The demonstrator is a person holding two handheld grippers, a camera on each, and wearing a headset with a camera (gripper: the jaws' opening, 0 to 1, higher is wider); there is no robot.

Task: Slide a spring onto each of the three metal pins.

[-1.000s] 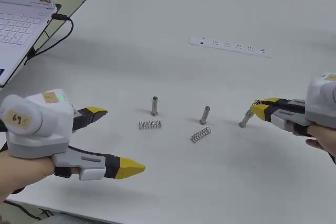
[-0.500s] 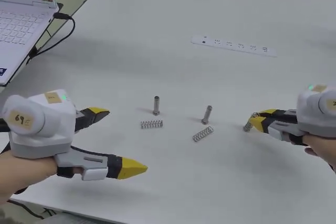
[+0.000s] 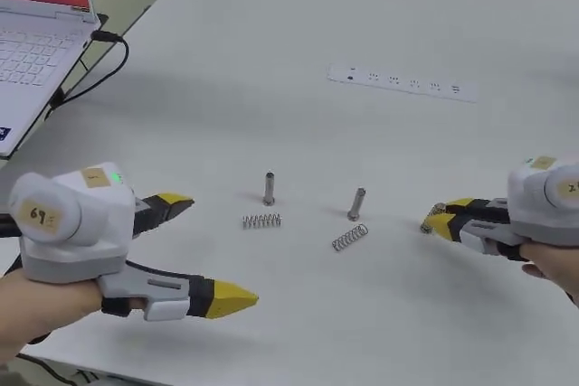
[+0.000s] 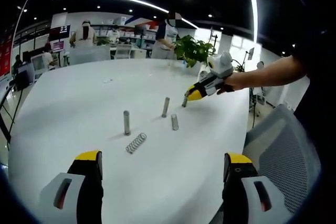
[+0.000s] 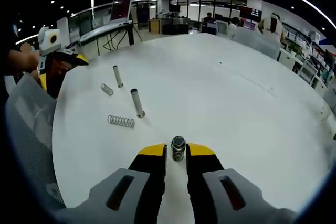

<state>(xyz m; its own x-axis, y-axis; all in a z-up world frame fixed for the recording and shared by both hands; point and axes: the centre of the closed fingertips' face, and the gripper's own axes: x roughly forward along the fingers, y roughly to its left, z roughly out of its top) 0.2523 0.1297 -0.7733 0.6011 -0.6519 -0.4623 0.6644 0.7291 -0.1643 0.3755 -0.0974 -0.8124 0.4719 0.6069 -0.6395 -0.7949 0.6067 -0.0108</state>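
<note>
- Toward the near edge of the table [image 3: 271, 42], on its right side, the right gripper [image 5: 177, 153] has its jaws drawn to a narrow gap about the sprung pin [image 5: 178, 148]. Whether they pinch it or merely flank it I cannot tell.
- Near the table's near-left corner, the left gripper [image 4: 164, 157] hovers with its jaws spread wide, holding nothing.
- Between the two grippers, the first bare pin [image 3: 269, 187] and the second bare pin [image 3: 357, 203] stand upright. The first loose spring [image 3: 261, 221] and the second loose spring [image 3: 349, 238] each lie just beside a pin, on its near-edge side.
- The springs look light, thin-wired and apt to roll or squash. They are probably best pinched gently across the coils near one end, leaving the bore free.
- The pins look stiff but stand on narrow feet, so a sideways nudge would likely topple them.
- Toward the far edge lies a power strip [image 3: 401, 83], and a laptop [image 3: 36, 15] sits at the left edge.
</note>
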